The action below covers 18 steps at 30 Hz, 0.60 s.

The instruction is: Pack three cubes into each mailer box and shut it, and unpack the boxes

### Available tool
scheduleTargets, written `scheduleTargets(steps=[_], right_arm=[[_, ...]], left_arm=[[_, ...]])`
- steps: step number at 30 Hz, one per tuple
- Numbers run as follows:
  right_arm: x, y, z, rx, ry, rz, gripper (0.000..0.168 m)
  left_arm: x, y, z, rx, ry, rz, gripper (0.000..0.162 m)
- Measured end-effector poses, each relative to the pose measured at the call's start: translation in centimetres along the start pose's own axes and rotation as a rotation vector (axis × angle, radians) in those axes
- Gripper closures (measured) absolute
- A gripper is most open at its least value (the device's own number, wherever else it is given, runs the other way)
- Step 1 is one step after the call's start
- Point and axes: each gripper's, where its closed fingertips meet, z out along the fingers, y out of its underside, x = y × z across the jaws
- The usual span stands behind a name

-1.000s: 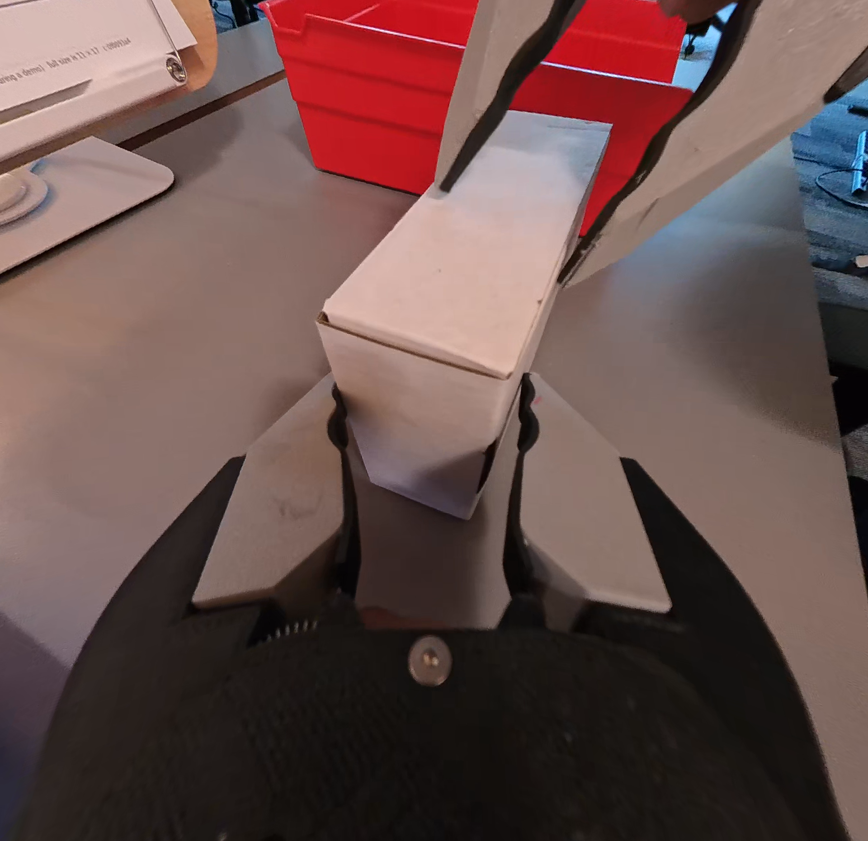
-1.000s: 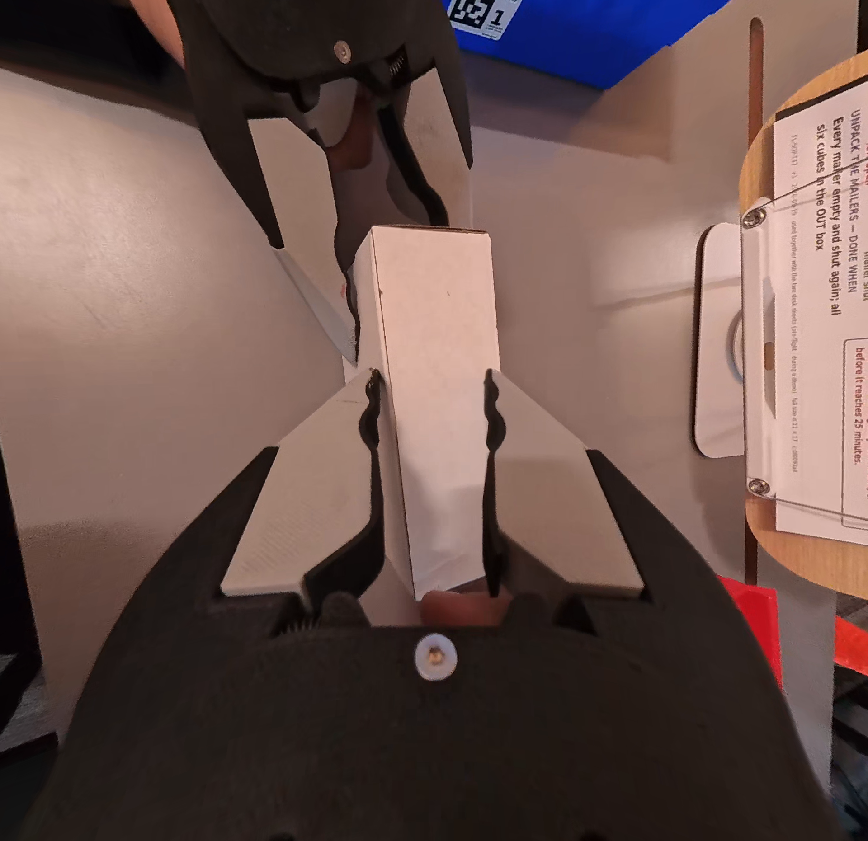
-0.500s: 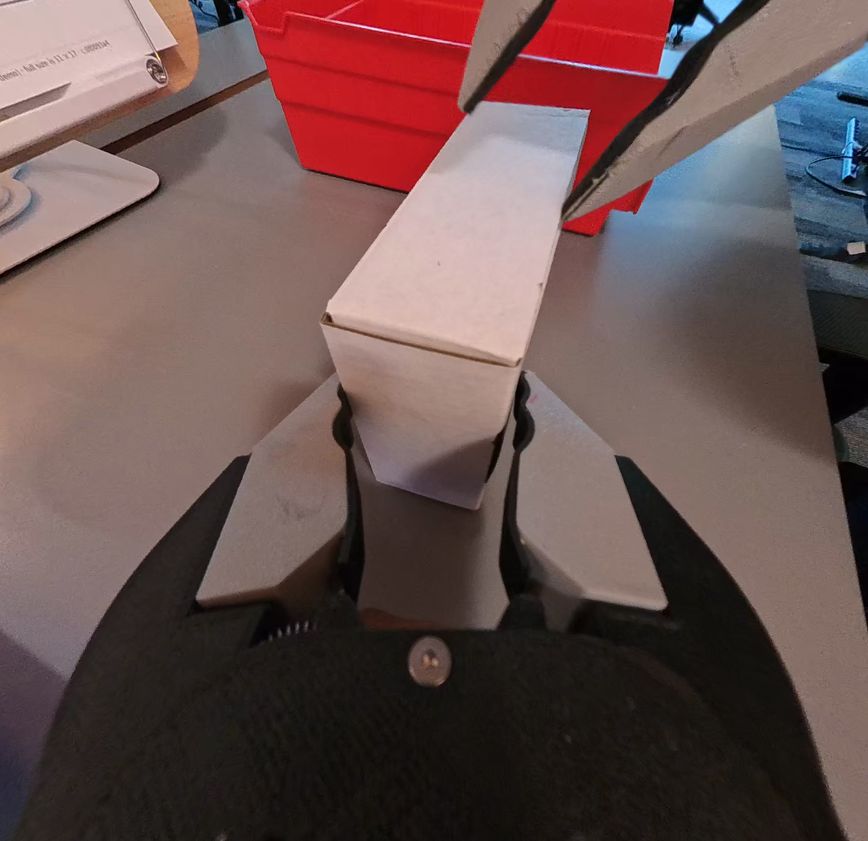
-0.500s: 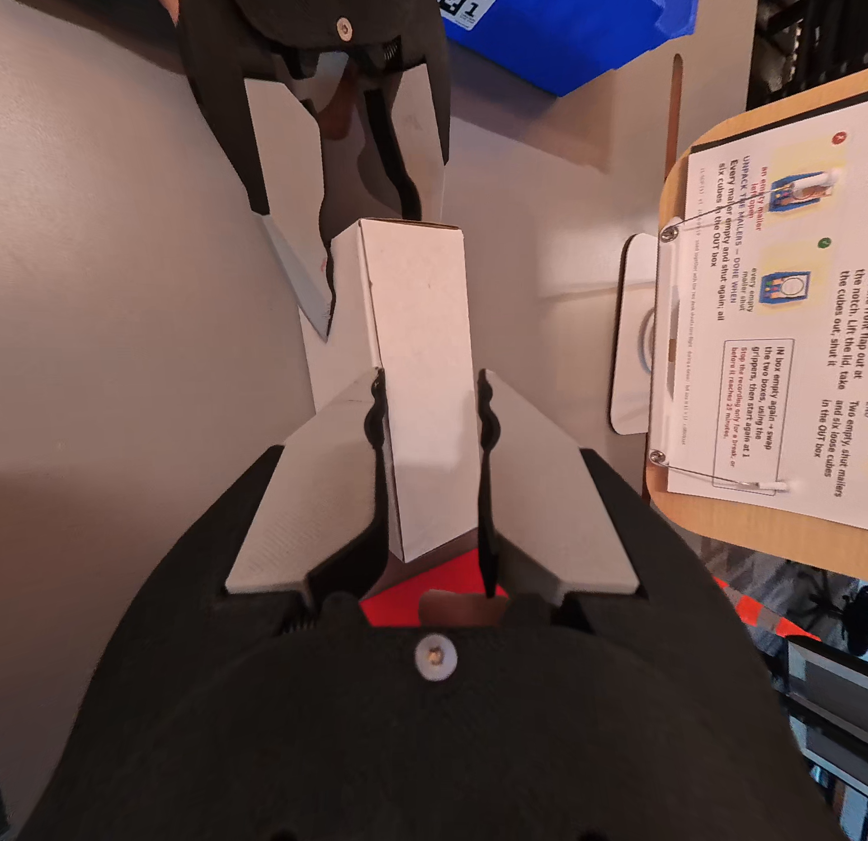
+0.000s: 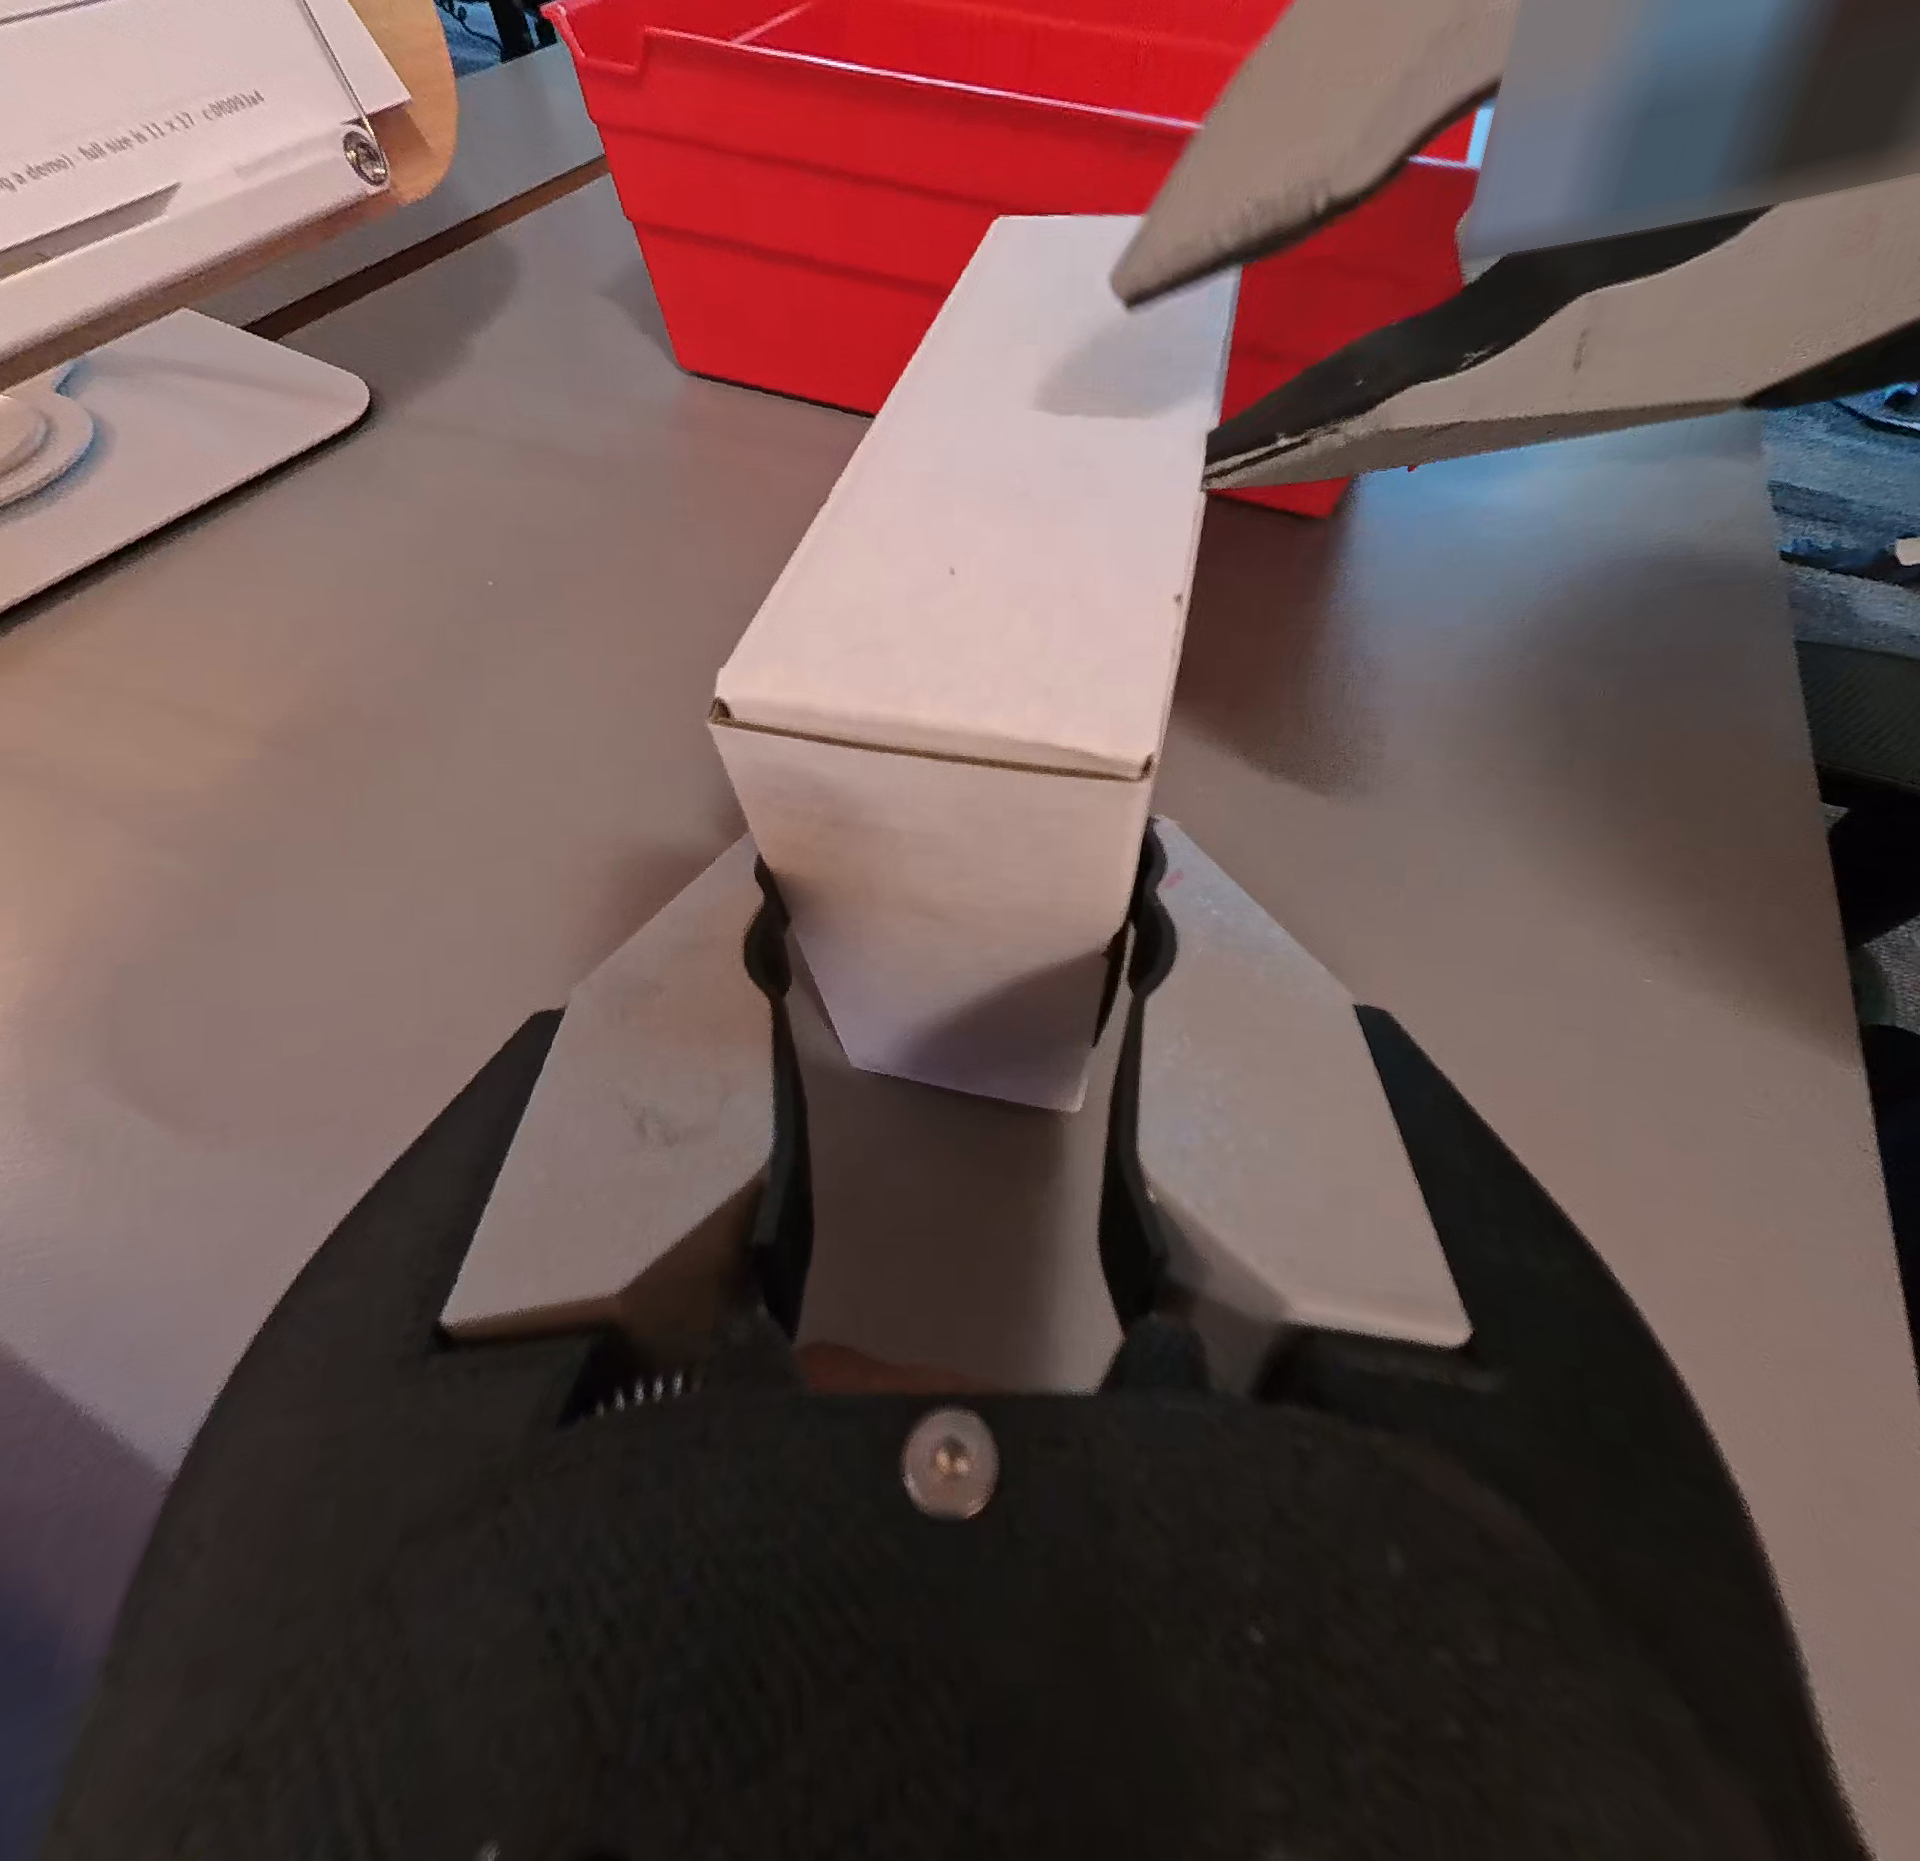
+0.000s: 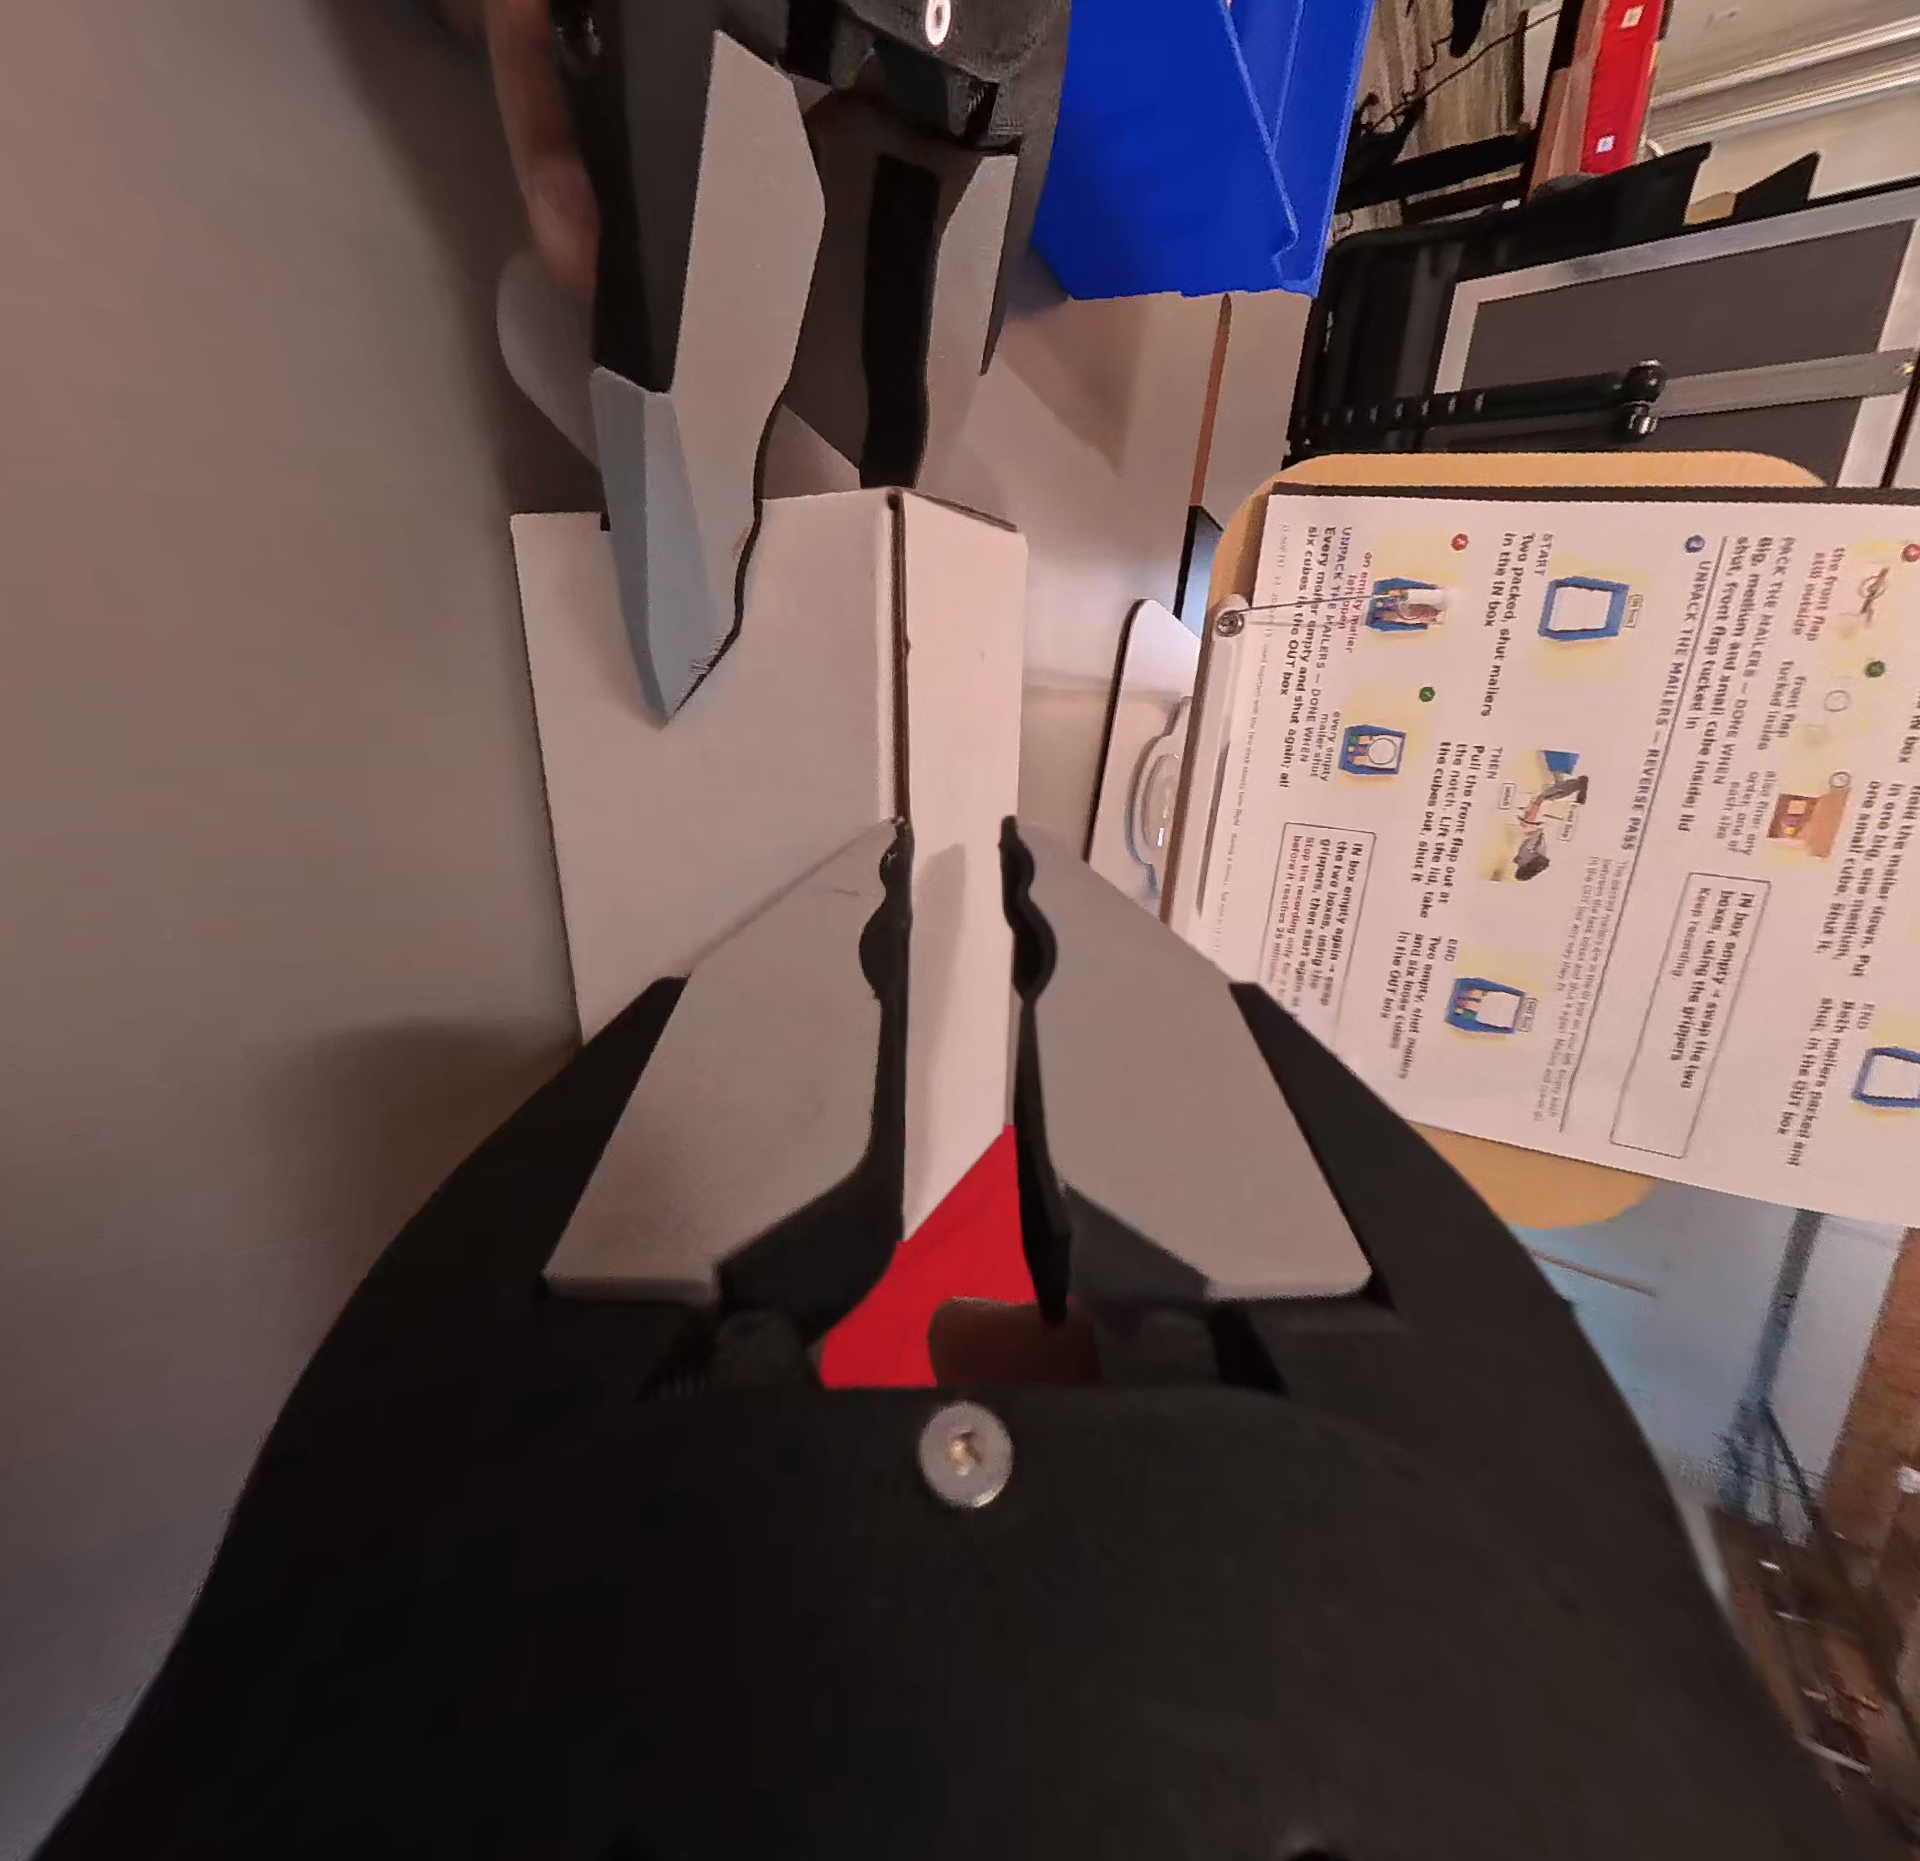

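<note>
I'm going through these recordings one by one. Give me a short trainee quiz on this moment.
1. True or false: the mailer box has its lid standing open.
2. In the left wrist view, the bin beyond the box is: A blue, B red, C green.
3. What is the left claw clamped on?

Key: 1 false, it is shut. 2 B. 3 the near end of the mailer box.

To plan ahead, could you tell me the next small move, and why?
Probably ease the mailer box forward over the red bin: it is shut, the left tool clamps its near end, the right tool straddles its far end beside the bin.
</note>
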Motion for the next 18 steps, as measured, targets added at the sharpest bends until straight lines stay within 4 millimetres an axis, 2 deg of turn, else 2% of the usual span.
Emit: scheduleTargets(steps=[3,6,10,14,15,18], right_arm=[[0.1,-0.2,0.1,0.033,-0.023,0.064,0.154],[0.4,-0.5,0.2,0.061,-0.026,0.089,0.144],[0.1,-1.0,0.8,0.091,-0.006,0.05,0.16],[0.3,-1.7,1.5,0.074,0.049,0.011,0.16],[0.1,-1.8,1.7,0.068,0.04,-0.004,0.165],[0.1,-1.8,2.0,0.072,0.023,-0.013,0.165]], left_arm=[[0.0,0.0,-0.1,-0.002,-0.007,0.001,0.098],[0.0,0.1,-0.1,-0.012,-0.016,0.004,0.098],[0.2,0.1,-0.1,-0.023,-0.027,0.004,0.098],[0.4,0.1,-0.2,-0.027,-0.019,0.025,0.099],[0.5,0.2,-0.1,-0.031,-0.022,0.032,0.099],[0.2,0.2,-0.2,-0.033,-0.042,0.04,0.098]])
